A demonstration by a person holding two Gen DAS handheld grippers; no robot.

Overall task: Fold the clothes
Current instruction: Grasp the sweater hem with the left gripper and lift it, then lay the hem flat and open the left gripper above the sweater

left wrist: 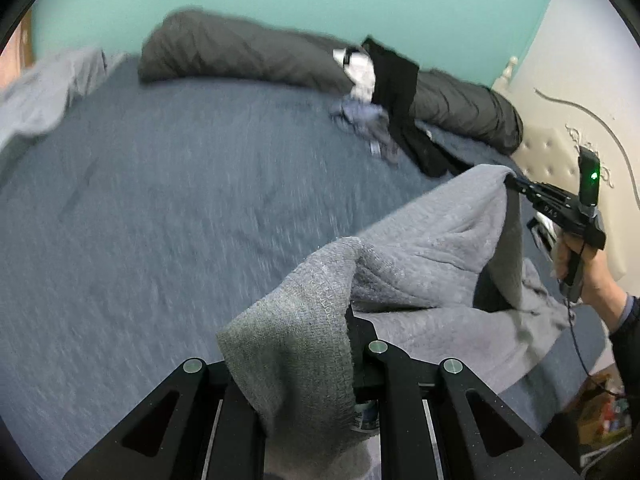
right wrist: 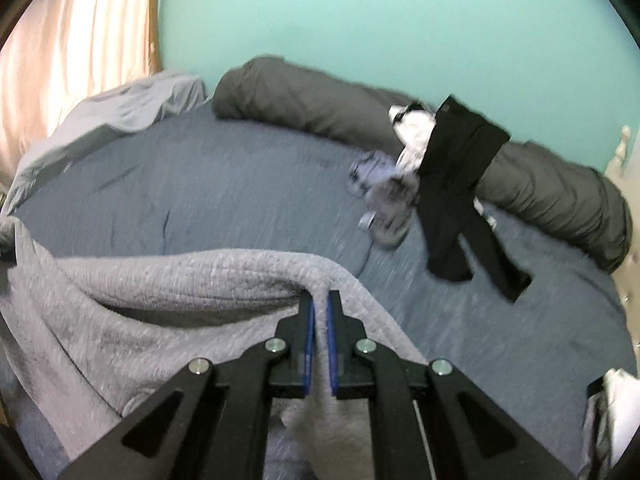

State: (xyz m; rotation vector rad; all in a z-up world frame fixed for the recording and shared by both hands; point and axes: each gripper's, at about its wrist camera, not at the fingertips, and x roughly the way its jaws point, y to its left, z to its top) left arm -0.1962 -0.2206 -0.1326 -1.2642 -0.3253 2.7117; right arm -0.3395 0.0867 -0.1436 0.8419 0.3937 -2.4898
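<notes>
Between the right gripper's (right wrist: 320, 300) blue-padded jaws sits a fold of the grey fleece garment (right wrist: 168, 292), the pads pressed together on its upper edge. From that pinch the fleece sags away to the left of the jaws in a long hanging curve, lifted off the blue bedspread (right wrist: 224, 192).

At the left gripper (left wrist: 352, 320) the jaws are mostly buried under a draped corner of the same garment (left wrist: 432, 240); they stand nearly together, clamped on the cloth, which spills over and down between the black linkage bars. Seen from there, the right gripper (left wrist: 514, 182) is up and to the right, its tips nipping the far corner, with a hand (left wrist: 588, 268) on its handle.

Beyond both sets of jaws, well apart from them on the bedspread (left wrist: 160, 184), lie a black pair of trousers (right wrist: 456, 184), a crumpled pale patterned piece (right wrist: 380, 196) just beside it, and a white item (right wrist: 414, 132) touching the trousers' waist. Behind these runs a rolled dark grey duvet (right wrist: 312, 100) against the turquoise wall (right wrist: 360, 20). No container can be made out on the bed.
</notes>
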